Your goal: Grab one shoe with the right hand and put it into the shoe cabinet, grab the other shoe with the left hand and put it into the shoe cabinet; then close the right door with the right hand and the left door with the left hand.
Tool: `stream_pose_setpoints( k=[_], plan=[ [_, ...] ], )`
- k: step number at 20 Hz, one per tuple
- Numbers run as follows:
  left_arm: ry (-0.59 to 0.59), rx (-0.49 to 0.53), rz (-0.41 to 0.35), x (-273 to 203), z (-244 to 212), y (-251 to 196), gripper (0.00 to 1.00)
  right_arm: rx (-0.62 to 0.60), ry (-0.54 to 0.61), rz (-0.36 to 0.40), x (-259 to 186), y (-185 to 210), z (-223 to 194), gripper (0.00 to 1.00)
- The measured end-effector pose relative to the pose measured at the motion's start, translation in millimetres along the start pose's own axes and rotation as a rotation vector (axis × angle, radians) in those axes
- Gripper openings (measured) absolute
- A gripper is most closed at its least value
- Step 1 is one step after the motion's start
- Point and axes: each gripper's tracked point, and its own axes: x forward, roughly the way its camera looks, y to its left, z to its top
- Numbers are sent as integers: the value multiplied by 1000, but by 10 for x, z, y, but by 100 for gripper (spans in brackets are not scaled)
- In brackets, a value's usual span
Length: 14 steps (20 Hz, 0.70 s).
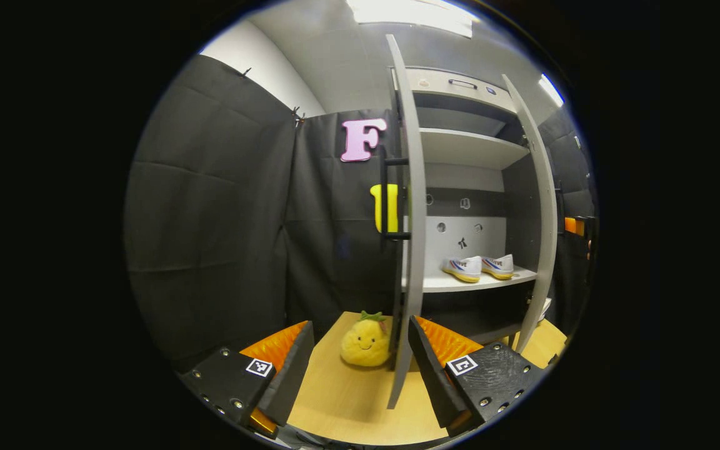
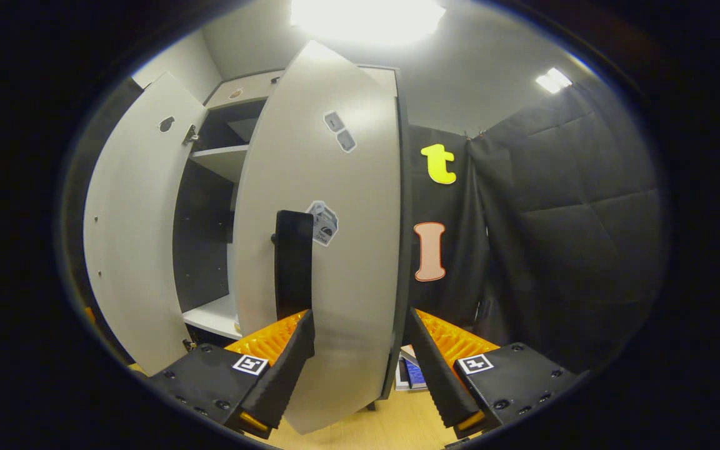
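In the left gripper view, the two shoes (image 1: pixel 479 267) are seen side by side on a pale shelf (image 1: pixel 460 282) inside the shoe cabinet (image 1: pixel 466 150), toward the right of that shelf. The left door (image 1: pixel 411 206) stands open, edge-on to the camera, with its black handle (image 1: pixel 391 199) on the outer face; the right door (image 1: pixel 541 212) is also swung outward. The left claw (image 1: pixel 360 369) is held spread, nothing between its fingers, low over the wooden tabletop (image 1: pixel 354 400) — the bottom edge of the left door lies just inside its right finger. A yellow plush pineapple (image 1: pixel 366 340) sits on the tabletop near the foot of the left door.

In the right gripper view, the right door's outer face (image 2: pixel 329 237) is close ahead, bearing a black handle (image 2: pixel 293 262) and a few stickers (image 2: pixel 322 222). The right claw (image 2: pixel 360 369) is spread wide, the door's lower edge lying between its fingers — whether either finger touches the door cannot be told. Farther left, the left door (image 2: pixel 129 237) stands open.
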Motion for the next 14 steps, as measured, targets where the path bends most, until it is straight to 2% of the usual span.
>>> stream_pose_setpoints(
  k=[4, 11, 14],
  plan=[
    [2, -20, 35, 73, 38, 200, 82, 8, -6, 32, -65, 98, -67, 98],
    [-32, -53, 64, 554, 463, 455, 82, -15, 28, 108, -347, 260, -326, 98],
    [-54, -87, 49, 807, 705, 466, 82, -27, 53, 131, -457, 321, -452, 98]
  ],
)
